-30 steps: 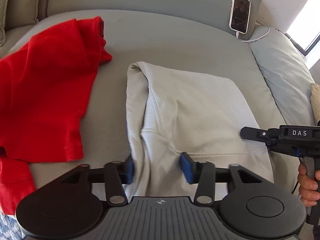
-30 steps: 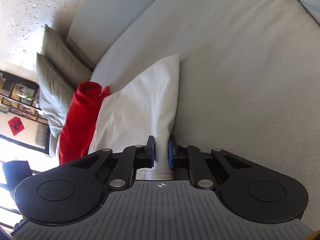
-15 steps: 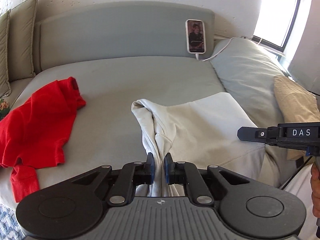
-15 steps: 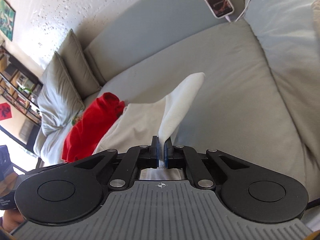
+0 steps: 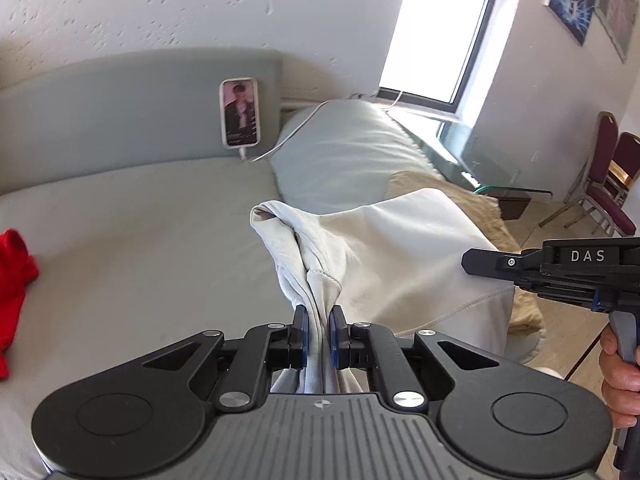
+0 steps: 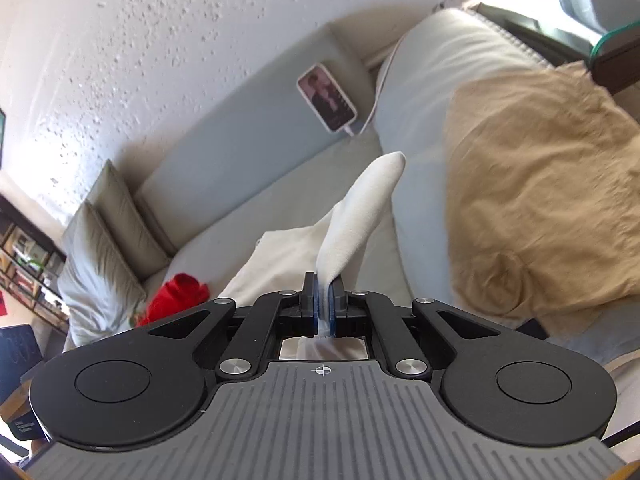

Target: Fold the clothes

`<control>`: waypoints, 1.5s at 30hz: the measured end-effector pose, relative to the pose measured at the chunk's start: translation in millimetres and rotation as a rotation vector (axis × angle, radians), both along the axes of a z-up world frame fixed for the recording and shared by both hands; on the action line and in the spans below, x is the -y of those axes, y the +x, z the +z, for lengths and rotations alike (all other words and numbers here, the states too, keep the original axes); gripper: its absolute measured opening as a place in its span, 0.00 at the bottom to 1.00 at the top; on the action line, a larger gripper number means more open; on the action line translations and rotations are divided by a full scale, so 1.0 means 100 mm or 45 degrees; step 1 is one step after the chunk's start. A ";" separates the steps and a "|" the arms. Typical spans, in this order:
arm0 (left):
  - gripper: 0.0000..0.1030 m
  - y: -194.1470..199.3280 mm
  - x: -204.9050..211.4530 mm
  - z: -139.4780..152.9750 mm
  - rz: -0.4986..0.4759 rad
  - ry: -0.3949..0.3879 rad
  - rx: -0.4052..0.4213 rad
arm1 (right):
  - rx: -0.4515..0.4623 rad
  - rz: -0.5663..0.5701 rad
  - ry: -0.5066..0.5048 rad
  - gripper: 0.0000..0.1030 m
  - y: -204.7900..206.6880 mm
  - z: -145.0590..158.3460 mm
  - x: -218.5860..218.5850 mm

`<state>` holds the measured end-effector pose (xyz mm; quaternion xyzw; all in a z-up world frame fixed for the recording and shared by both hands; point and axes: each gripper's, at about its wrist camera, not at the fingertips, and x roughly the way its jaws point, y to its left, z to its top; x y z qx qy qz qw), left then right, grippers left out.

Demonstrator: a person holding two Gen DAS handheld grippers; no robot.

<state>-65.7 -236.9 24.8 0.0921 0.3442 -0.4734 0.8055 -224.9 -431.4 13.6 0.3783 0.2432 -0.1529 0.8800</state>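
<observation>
The left gripper (image 5: 319, 334) is pinched tight on a bunched edge of the pale grey hoodie (image 5: 400, 256), the blue pads pressing thick folds of cloth between them. From that grip the garment runs away from the camera, twisted into a rope near the jaws and widening into a slack sheet that is lifted clear of the sofa (image 5: 132, 216), with a rolled edge at its far end. The right gripper (image 6: 325, 304) is likewise clamped on the hoodie (image 6: 360, 216), holding a thinner fold that rises from the jaws as a narrow upright flap. In the left wrist view the right gripper (image 5: 472, 261) shows side-on at the right edge, marked DAS, with the person's hand (image 5: 622, 376) around its handle.

Beyond the hoodie, a red garment (image 5: 14, 280) lies on the grey sofa seat well to the left, apart from the hoodie. A phone (image 5: 239, 112) leans upright against the sofa backrest, a white cable (image 5: 296, 130) leading from it over the arm cushion. A tan pillow (image 6: 540, 200) rests on the sofa's right side, near the hoodie. Grey cushions (image 6: 108, 248) stand at the far left corner, and a bright window (image 5: 436, 36) sits behind.
</observation>
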 end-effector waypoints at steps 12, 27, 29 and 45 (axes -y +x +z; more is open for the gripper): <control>0.07 -0.30 1.45 0.15 -0.204 -0.111 0.095 | 0.050 -0.283 -0.100 0.04 -0.66 0.31 1.16; 0.43 0.11 1.44 -0.56 0.057 0.078 0.003 | -0.295 -0.448 -0.130 0.47 -0.77 -0.19 1.91; 0.41 0.02 1.34 -0.47 0.021 0.011 -0.020 | -0.267 -0.455 -0.162 0.47 -0.90 -0.14 1.79; 0.36 -0.36 1.63 -0.43 -0.207 -0.106 -0.141 | -0.222 0.067 -0.368 0.35 -0.82 -0.69 1.33</control>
